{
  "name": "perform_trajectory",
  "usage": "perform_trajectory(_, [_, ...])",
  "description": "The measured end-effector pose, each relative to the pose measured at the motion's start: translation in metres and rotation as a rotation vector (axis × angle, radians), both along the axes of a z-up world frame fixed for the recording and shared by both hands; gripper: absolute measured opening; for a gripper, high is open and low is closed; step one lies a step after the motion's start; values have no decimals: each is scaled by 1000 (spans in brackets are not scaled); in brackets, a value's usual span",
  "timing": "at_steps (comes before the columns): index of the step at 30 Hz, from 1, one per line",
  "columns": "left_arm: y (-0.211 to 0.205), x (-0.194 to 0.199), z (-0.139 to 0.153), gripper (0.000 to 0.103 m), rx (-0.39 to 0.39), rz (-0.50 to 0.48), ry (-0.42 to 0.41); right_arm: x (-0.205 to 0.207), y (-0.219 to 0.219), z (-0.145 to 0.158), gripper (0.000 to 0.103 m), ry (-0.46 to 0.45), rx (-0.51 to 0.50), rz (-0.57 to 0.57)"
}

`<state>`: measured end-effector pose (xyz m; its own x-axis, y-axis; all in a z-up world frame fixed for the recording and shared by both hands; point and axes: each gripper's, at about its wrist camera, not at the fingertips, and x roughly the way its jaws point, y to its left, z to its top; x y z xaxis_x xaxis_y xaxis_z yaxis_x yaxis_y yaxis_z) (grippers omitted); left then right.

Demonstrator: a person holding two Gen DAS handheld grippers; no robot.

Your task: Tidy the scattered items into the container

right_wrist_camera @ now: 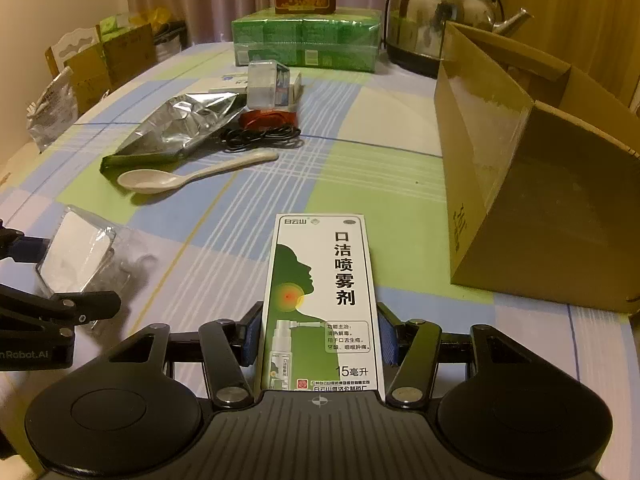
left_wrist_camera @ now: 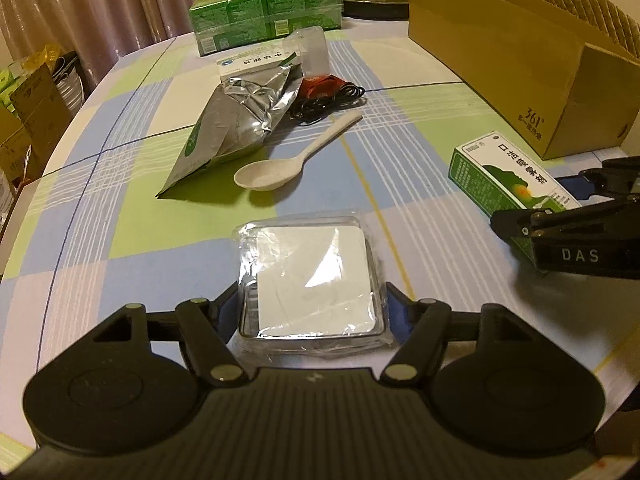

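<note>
You're gripping the wrapped pack (left_wrist_camera: pixel 310 280) in your left gripper (left_wrist_camera: pixel 312 312) and the spray box (right_wrist_camera: pixel 322 300) in your right gripper (right_wrist_camera: pixel 320 336), both over the table (right_wrist_camera: pixel 380 184). Gripper bodies are hiding each item's near end. The carton (right_wrist_camera: pixel 532 208) is sitting to the right, its far side cut off.

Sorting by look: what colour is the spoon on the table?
Off-white; the spoon shows best in the left wrist view.
</note>
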<state>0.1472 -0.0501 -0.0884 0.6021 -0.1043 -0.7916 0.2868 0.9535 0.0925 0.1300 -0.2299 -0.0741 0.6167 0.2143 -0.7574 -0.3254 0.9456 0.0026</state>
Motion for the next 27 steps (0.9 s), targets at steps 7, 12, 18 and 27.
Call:
perform_trajectory(7, [2,-12,12,66,-15,2,-15,-16,1,23,53,-44,11,-9])
perform_trajectory(12, [1,-25,27,66,-29,-1,-30,-31,0,38,53,-62,20,-19])
perform_trajectory(18, [-1,-44,42,66,-43,-7,-43,-53,-5,54,53,-81,29,-32])
perform_trajectory(27, [-14,-71,62,66,-63,-38,-71,-80,-21,77,53,-128,43,-68])
